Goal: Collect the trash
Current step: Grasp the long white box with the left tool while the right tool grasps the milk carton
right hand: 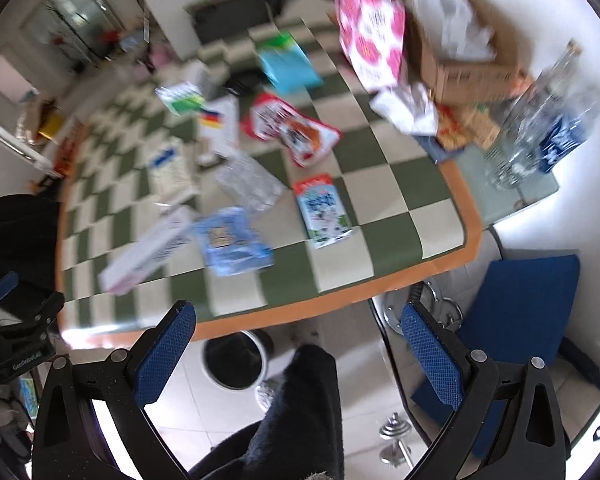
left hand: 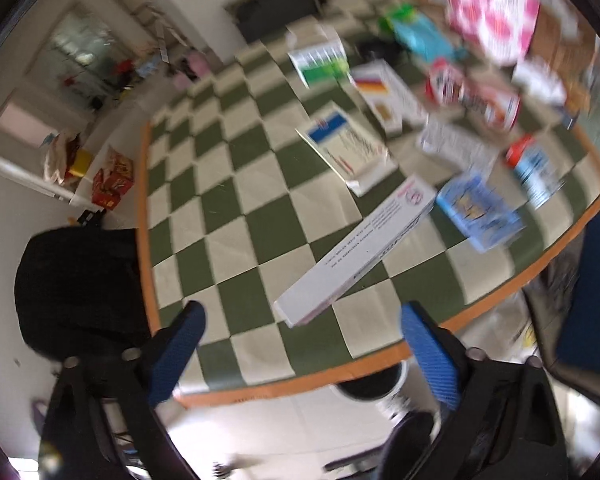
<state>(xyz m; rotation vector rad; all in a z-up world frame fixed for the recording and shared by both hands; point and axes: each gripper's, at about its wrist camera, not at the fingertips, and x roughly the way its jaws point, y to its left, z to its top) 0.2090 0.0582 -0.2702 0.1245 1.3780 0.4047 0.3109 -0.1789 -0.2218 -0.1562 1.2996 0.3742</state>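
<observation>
Both grippers hang over the near edge of the table (right hand: pixel 470 240), pointing steeply down, and neither holds anything. The left gripper (left hand: pixel 302 320) has its jaws apart with only checked cloth between them; the right gripper (right hand: pixel 298 320) is spread just as wide, over the floor and a dark bin (right hand: pixel 236 364) that stands below the table edge.

The trash lies scattered on the cloth. Nearest the left gripper is a long white box (left hand: pixel 356 252), lying flat and slantwise, its near end just ahead of the fingertips. Beside its far end sits a blue packet (right hand: pixel 230 242), then a milk carton (right hand: pixel 324 214), a crumpled clear wrapper (right hand: pixel 250 182) and a red bag (right hand: pixel 288 130) further back.

The box looks like thin cardboard (likely empty): light, fairly stiff along its length, easily crushed across its faces. I would take it across its narrow width near the middle, so it does not swing. The packets look soft and slick, so a pinch at a sealed edge should hold better than one on the puffed middle.
</observation>
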